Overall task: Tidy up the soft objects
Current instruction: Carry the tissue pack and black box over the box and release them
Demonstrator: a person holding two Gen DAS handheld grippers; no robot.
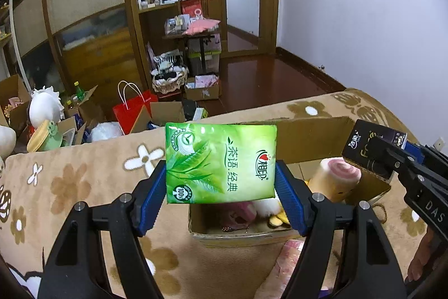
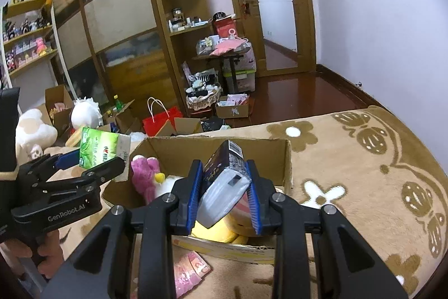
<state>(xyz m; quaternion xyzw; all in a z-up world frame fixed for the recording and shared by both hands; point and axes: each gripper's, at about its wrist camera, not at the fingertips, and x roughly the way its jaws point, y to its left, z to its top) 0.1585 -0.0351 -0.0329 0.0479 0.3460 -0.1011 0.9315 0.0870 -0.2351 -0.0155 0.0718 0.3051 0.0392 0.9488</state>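
Under my tools lies the bed, spread with a tan plush blanket patterned in white and brown flowers. Directly on it sits an open cardboard box — flaps up, plush toys inside. Just beside the box's near wall, a pink packet lies flat on the blanket.

We can't see most of the cardboard box contents: the green tissue pack covers the middle in the left wrist view, the dark tissue pack covers it in the right wrist view. The pink packet is partly behind gripper arms. The person's hand is cut off at the edge. Shelf items are too small to tell.
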